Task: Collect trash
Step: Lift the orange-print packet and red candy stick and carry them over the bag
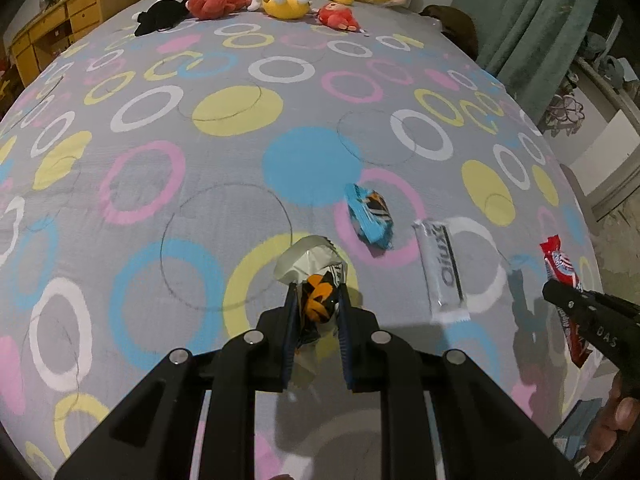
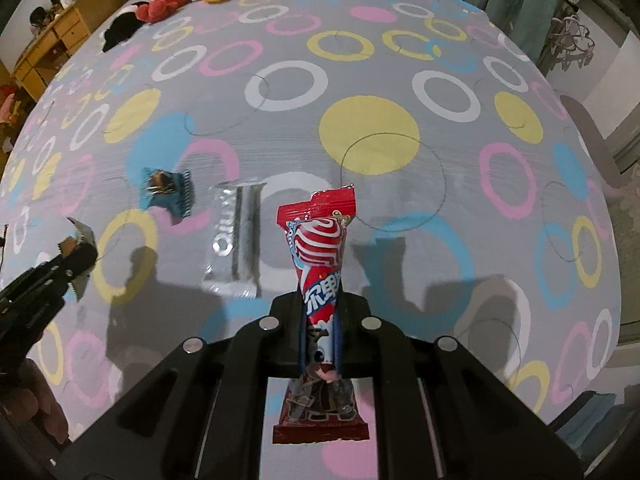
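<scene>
My left gripper (image 1: pixel 316 300) is shut on a crumpled white and orange wrapper (image 1: pixel 310 264), held above the bed. My right gripper (image 2: pixel 320 304) is shut on a red lollipop wrapper (image 2: pixel 320 240), also held above the bed. The right gripper (image 1: pixel 560 292) with the red wrapper (image 1: pixel 560 260) shows at the right edge of the left wrist view. The left gripper (image 2: pixel 76 258) shows at the left of the right wrist view. A blue wrapper (image 1: pixel 370 214) (image 2: pixel 166 192) and a silver wrapper (image 1: pixel 442 268) (image 2: pixel 234 236) lie flat on the bedspread between the grippers.
The bed has a grey spread (image 1: pixel 200 160) with coloured circles. Several plush toys (image 1: pixel 280 0) line its far edge. A wooden desk (image 1: pixel 60 24) stands at the far left. Green curtains (image 1: pixel 540 20) hang at the far right.
</scene>
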